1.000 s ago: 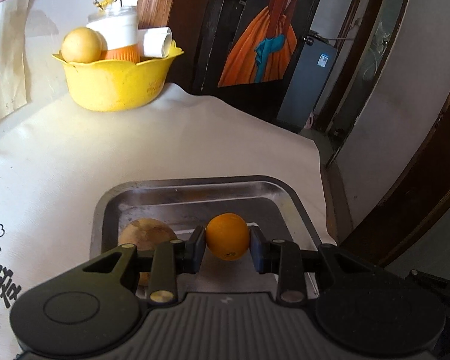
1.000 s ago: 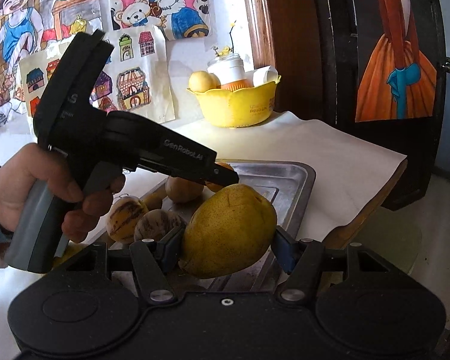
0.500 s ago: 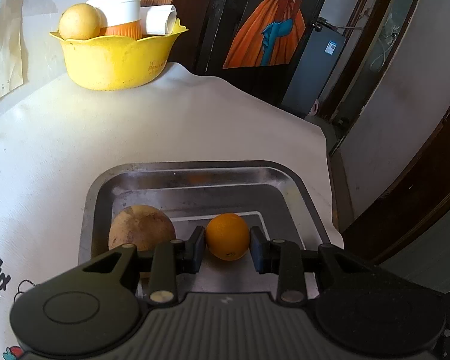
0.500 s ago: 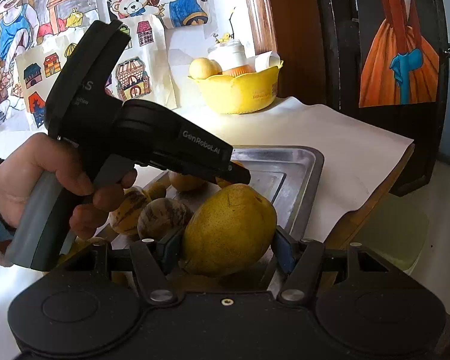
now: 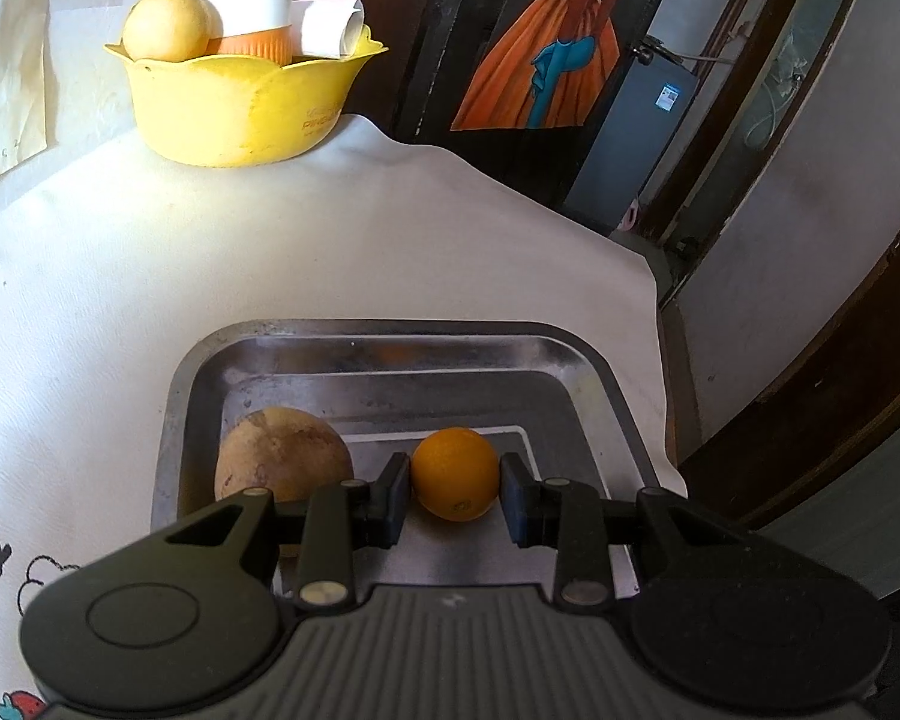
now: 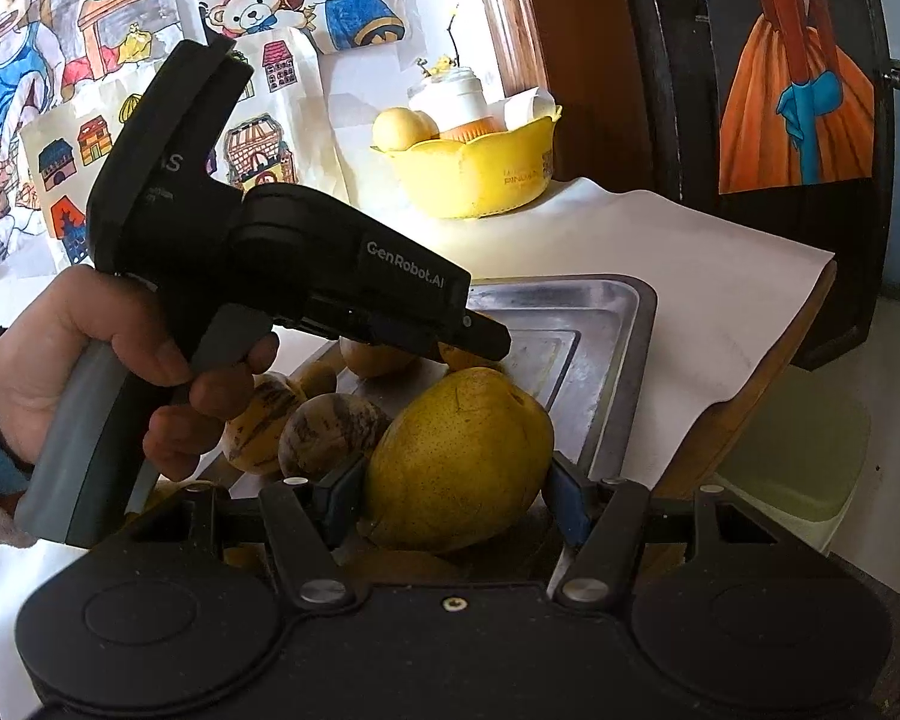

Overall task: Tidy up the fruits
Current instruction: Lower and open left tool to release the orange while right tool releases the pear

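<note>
We've got the left gripper (image 5: 455, 495) low over the metal tray (image 5: 606, 384), with a small orange (image 5: 455, 473) sitting right between its pads. Both pads sit right at the sides of the orange, so we'd call it a light pinch, though the right-hand pad looks like it might be barely off the skin. The orange is down near the tray floor, roughly mid-tray; we can't tell if it's actually resting on it. Just to its left in the tray is a bigger round brownish fruit (image 5: 282, 456), partly hidden behind the gripper's finger.

The right gripper (image 6: 456, 495) is clamped on a big yellow pear (image 6: 459, 456) — both blue pads pressed into its sides. The pear is held at the near end of the tray, above some other fruit. Left of it we see two mottled brown-and-yellow fruits (image 6: 306, 420) side by side, and from this view the left gripper's black body stretches across the frame with the person's left hand (image 6: 90, 360) wrapped around its grey handle.

At the back of the white-covered table (image 5: 270, 252) there's a yellow bowl (image 5: 240, 108) — it holds a pale round fruit (image 5: 165, 24), a white jar and a rolled paper.
</note>
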{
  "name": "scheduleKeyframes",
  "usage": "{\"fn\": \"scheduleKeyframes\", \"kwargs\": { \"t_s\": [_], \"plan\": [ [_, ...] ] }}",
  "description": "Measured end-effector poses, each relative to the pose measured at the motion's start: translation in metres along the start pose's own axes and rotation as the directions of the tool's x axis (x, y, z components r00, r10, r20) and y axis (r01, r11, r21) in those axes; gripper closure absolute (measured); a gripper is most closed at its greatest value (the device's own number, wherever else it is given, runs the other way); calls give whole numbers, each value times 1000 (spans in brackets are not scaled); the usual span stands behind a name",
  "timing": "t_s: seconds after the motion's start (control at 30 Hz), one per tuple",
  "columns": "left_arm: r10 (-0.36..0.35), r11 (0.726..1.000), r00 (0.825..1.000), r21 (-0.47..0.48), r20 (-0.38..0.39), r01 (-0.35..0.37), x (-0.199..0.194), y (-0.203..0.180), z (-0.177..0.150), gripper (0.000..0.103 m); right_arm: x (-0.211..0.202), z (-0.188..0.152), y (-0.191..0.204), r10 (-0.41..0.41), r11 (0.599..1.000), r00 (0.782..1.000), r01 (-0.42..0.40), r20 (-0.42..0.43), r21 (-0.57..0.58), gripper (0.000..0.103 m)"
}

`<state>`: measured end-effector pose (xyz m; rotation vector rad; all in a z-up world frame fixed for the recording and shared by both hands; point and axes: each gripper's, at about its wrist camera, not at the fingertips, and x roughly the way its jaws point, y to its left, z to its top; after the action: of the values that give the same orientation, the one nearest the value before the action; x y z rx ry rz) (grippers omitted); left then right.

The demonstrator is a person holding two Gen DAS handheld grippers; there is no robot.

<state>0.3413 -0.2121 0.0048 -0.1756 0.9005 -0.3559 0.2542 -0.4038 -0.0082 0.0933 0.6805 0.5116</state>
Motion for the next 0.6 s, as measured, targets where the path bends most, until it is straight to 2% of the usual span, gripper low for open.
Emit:
{"fn": "scheduleKeyframes", "kwargs": {
  "t_s": [0.37, 0.6],
  "plan": [
    [-13, 999, 1000, -38, -8, 12, 0, 7, -1, 67, 1, -4, 3, -6, 1000, 1000, 6, 2, -24, 37],
    [-11, 999, 1000, -40, -9, 10, 0, 6, -1, 68, 1, -5, 0, 0, 1000, 1000, 0, 13, 0, 37]
  ]
}}
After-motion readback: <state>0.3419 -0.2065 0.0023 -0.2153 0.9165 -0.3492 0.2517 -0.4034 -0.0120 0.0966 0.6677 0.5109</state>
